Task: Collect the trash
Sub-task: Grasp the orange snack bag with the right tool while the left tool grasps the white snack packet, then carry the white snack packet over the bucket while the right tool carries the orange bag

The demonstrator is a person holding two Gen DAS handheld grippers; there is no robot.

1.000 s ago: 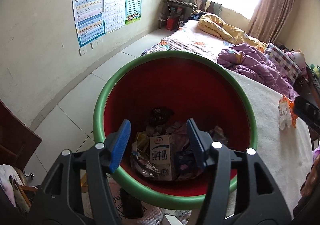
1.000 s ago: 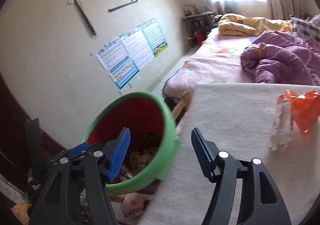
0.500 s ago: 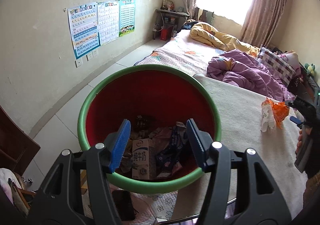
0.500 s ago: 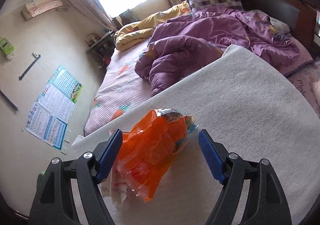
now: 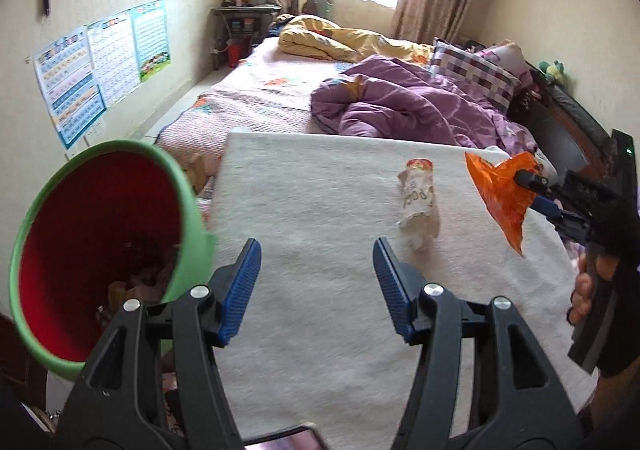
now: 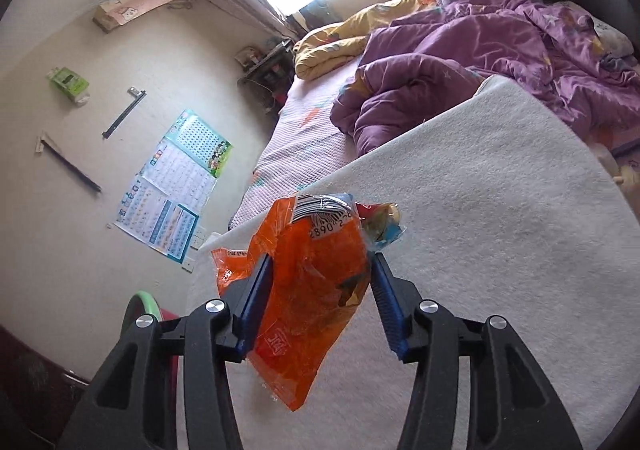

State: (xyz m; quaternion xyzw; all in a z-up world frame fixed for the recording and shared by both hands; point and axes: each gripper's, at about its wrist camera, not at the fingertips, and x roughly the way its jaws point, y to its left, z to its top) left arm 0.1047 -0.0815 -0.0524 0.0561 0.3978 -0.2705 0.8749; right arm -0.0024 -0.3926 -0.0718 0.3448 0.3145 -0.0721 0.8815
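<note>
My right gripper (image 6: 320,274) has the orange wrapper (image 6: 308,290) between its blue pads, and the jaws are closing on it. In the right wrist view both pads press the crumpled plastic; the wrapper's barcoded end sticks out past the fingertips toward 12 o'clock and its loose tail hangs toward 6 o'clock, clear of the white mat (image 6: 500,250).

From the left wrist view the same wrapper (image 5: 500,194) shows at 3 o'clock, pinched in the right gripper (image 5: 532,186) and lifted off the mat, with fingers of the person's hand (image 5: 584,290) on the handle below it.

My left gripper (image 5: 316,282) stands partly open with nothing between its pads, only bare mat (image 5: 320,210).

A second piece of trash, a crumpled white wrapper (image 5: 418,206), lies on the mat at about 1 o'clock from the left fingertips, well apart from the orange one.

The bin (image 5: 192,210), green outside and red inside, sits at 9 o'clock off the mat's left edge, tilted toward the camera, with some litter visible at its bottom. In the right wrist view only a sliver of its green rim (image 6: 142,298) shows at 8 o'clock.

Purple quilt (image 5: 400,106) lies beyond the mat at 12 o'clock.
</note>
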